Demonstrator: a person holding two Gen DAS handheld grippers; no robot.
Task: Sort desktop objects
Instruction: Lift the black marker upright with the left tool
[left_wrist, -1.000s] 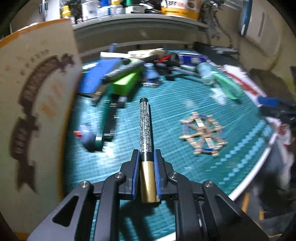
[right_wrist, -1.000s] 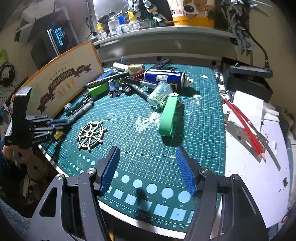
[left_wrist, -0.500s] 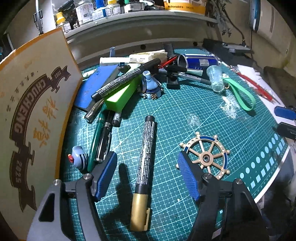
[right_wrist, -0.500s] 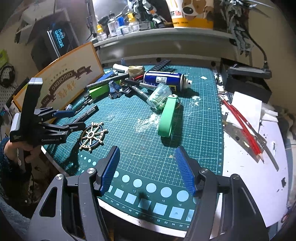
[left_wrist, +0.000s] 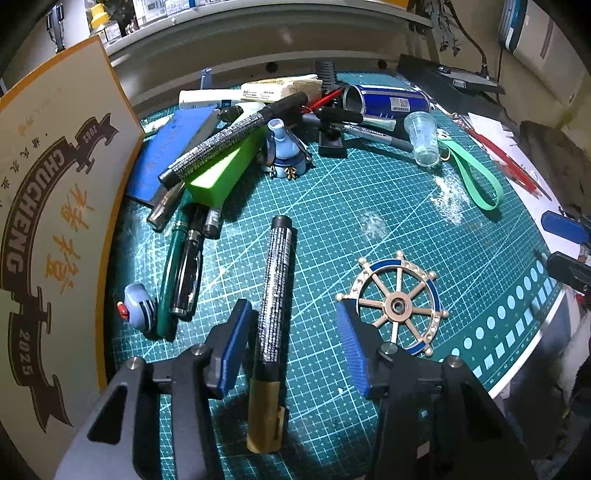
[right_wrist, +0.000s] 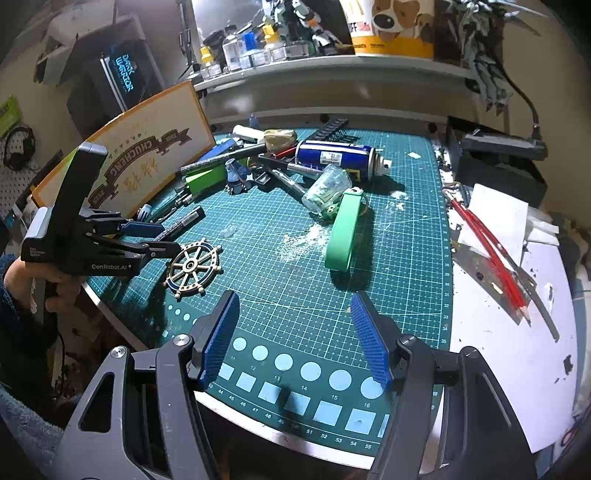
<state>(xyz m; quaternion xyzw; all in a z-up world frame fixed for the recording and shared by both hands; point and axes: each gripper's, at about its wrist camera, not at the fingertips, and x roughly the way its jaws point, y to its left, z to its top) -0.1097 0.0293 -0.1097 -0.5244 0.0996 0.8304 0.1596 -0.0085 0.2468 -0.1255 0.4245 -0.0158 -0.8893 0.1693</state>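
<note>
Left wrist view: jaws of the left gripper (left_wrist: 293, 341) are being held wide apart, nothing clamped. The marker (left_wrist: 274, 295), black with a gold cap, is lying flat on the cutting mat (left_wrist: 369, 192) between the blue pads; the left pad looks to be just beside or touching its barrel, contact cannot be told. The ship's wheel (left_wrist: 397, 304) is lying just right of the marker, partly behind the right pad. Left of the marker, a green pen (left_wrist: 170, 273) and a small duck figure (left_wrist: 137, 304) are lying near the signboard (left_wrist: 48, 229). Beyond the marker, a pile with a green block (left_wrist: 221, 171) and a blue spray can (left_wrist: 388, 103) is being seen.

Right wrist view: jaws of the right gripper (right_wrist: 295, 341) are being held fully apart and empty, over the mat's near edge. The marker (right_wrist: 183, 223) is lying at the far left, under the left gripper (right_wrist: 155, 240). A green strap (right_wrist: 343, 232) is lying well right of the marker.
</note>
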